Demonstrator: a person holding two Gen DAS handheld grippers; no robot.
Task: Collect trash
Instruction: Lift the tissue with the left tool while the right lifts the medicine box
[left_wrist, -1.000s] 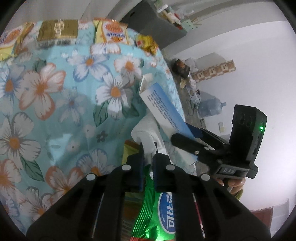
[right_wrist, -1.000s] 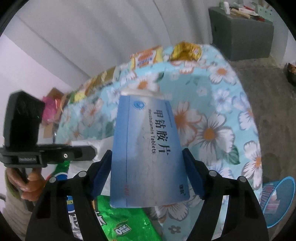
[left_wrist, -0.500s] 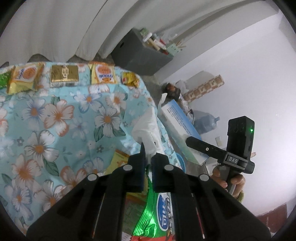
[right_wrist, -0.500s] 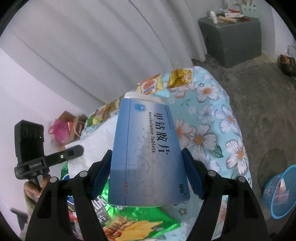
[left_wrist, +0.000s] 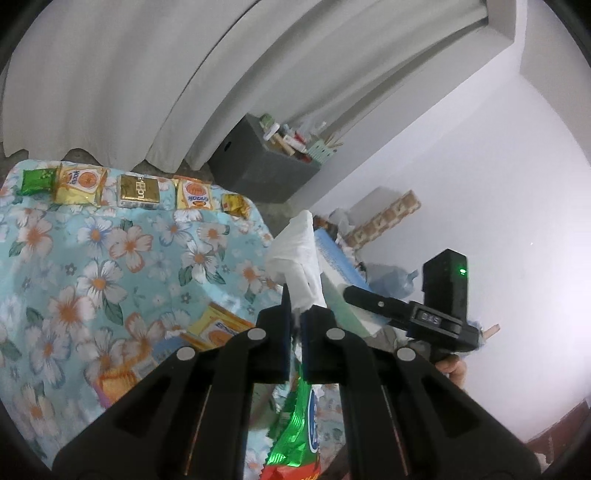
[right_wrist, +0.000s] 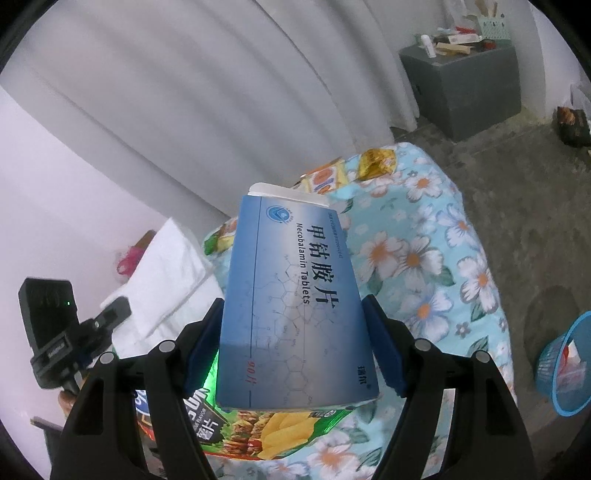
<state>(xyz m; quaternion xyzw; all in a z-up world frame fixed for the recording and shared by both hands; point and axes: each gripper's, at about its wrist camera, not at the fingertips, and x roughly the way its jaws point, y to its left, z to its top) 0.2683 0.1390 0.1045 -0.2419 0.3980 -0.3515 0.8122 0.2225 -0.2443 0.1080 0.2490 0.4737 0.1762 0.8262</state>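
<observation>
Both grippers now sit higher above the floral cloth (left_wrist: 92, 266) than a second ago, so more of the curtain and grey cabinet shows beyond the jaws, and the snack packets along the far edge look smaller.

Left gripper (left_wrist: 294, 314): jaws pinched fully together on a white tissue (left_wrist: 297, 254), which stands up out of the fingertips and flops forward. It is nearly weightless and limp, so a pinch anywhere on a bunched fold holds it; the risk, I judge, is tearing or a loose corner slipping free, not dropping from weight.

Right gripper (right_wrist: 295, 328): jaws spread wide and pressed against the two long sides of a blue pill box (right_wrist: 291, 306), which fills the gap between them and sticks out forward past the tips, its white flap at the far end. Thin card, light, probably hollow; it will crush if squeezed harder, and the glossy faces may slide. Holding across the width near the middle, as here, seems right.

Below both sets of jaws lies a green chip bag (right_wrist: 258, 432), crinkly and slick, best taken by a crimped end seam. A blue basket (right_wrist: 565, 369) stands on the floor, right of the right jaws, likely the bin.
</observation>
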